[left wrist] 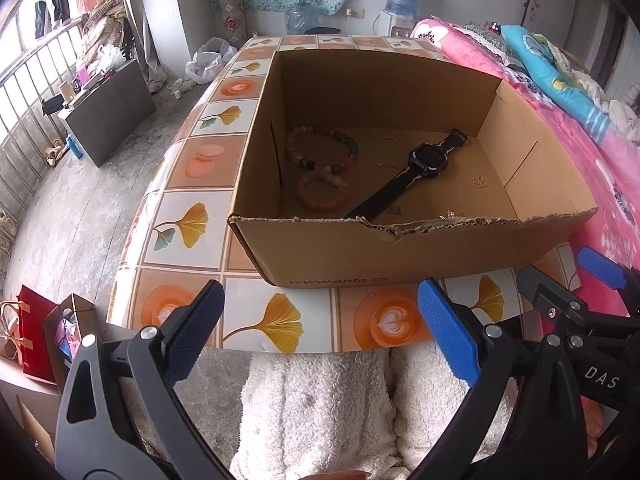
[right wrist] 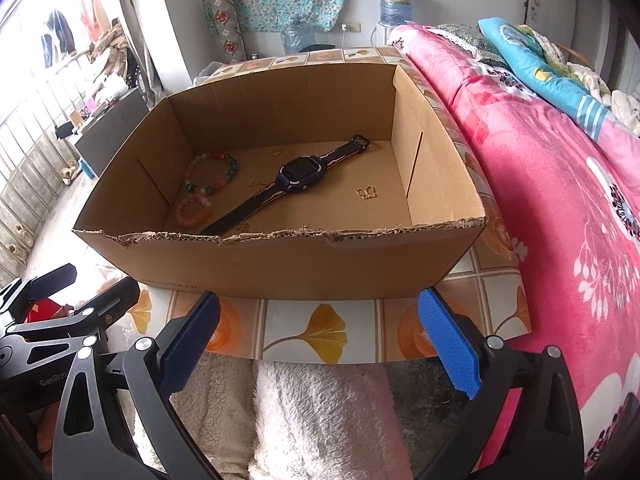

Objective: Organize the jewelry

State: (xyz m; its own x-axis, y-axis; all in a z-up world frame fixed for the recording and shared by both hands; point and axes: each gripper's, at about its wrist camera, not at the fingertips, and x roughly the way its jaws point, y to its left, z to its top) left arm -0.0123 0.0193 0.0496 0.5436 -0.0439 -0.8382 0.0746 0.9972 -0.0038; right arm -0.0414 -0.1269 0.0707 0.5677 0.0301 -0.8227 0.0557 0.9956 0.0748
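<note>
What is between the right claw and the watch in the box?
The cardboard box's torn near wall stands between the open right claw and the black watch. The claw hangs low, in front of the table edge, so it must rise over that wall. Inside, nothing covers the watch; the bead bracelets lie to its left.

A plain brown cardboard box [right wrist: 280, 264] is seen on a tablecloth [left wrist: 256, 320] patterned with orange circles and yellow ginkgo leaves. A black watch [right wrist: 296, 178], what seem pink and multicoloured bead bracelets [left wrist: 320, 148] and blue-padded fingers [right wrist: 448, 346] are shown.
</note>
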